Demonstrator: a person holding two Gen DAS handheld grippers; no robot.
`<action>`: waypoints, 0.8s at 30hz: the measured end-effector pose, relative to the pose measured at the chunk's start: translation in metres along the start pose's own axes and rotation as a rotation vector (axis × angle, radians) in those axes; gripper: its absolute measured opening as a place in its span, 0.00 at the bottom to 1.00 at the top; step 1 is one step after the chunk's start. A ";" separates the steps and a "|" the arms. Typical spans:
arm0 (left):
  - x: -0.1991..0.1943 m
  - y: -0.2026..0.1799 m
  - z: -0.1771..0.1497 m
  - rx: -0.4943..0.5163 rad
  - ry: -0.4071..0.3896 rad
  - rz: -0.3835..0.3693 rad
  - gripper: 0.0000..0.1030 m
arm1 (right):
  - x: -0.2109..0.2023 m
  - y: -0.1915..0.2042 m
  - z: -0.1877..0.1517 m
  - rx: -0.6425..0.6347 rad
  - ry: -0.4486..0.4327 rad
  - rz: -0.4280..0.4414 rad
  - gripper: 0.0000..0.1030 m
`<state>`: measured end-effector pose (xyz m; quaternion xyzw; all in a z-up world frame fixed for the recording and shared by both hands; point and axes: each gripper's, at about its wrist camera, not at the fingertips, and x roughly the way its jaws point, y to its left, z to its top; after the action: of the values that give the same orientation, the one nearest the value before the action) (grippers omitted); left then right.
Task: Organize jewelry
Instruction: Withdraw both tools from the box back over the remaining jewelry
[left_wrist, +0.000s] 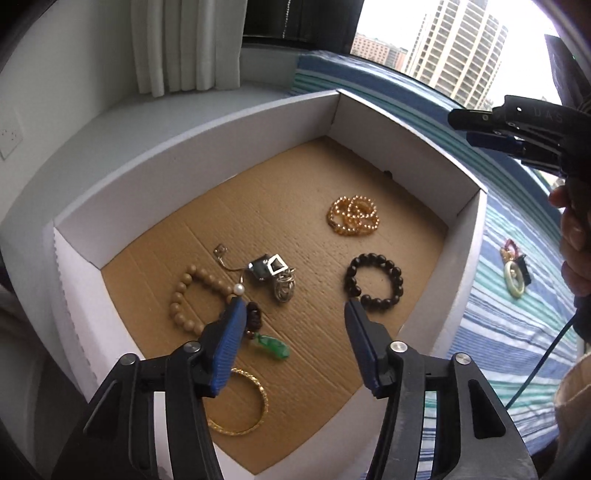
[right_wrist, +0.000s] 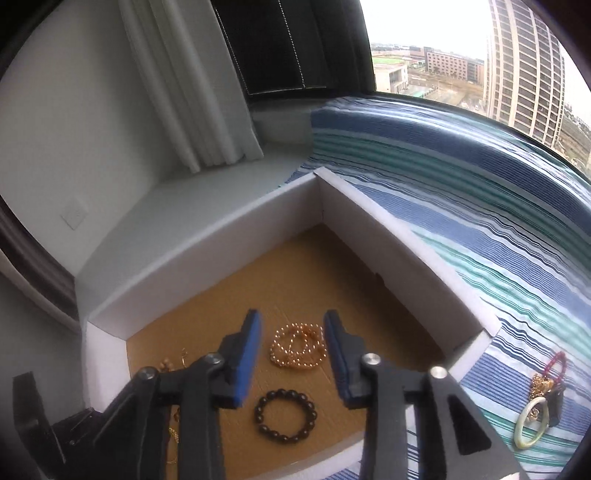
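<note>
Both grippers hover empty over the box (left_wrist: 458, 177).
Left gripper (left_wrist: 295, 306) and right gripper (right_wrist: 291, 325) point downward, jaws parted; bracelets (right_wrist: 286, 415) lie inside, more jewelry (right_wrist: 535, 406) on the striped cloth (right_wrist: 480, 206).

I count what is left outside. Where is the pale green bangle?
The pale green bangle lies on the striped cloth, right of the white box, among other loose jewelry.

A box (left_wrist: 461, 236) on a bedspread (left_wrist: 517, 325) holds bracelets (left_wrist: 373, 282) and a bangle (left_wrist: 255, 402); more jewelry (left_wrist: 515, 271) lies right of it.
</note>
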<state>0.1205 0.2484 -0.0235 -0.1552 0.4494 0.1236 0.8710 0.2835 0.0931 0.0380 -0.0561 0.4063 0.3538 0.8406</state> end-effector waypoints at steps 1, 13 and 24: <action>-0.008 -0.002 0.001 0.002 -0.023 -0.002 0.67 | -0.012 0.001 -0.003 -0.018 -0.022 -0.004 0.44; -0.045 -0.113 -0.048 0.190 -0.114 -0.174 0.91 | -0.098 -0.052 -0.132 -0.085 -0.122 -0.217 0.74; 0.040 -0.208 -0.135 0.330 0.034 -0.215 0.92 | -0.128 -0.157 -0.310 0.196 -0.091 -0.474 0.74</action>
<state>0.1165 0.0081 -0.0977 -0.0595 0.4591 -0.0481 0.8851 0.1313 -0.2126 -0.1054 -0.0521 0.3761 0.1080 0.9188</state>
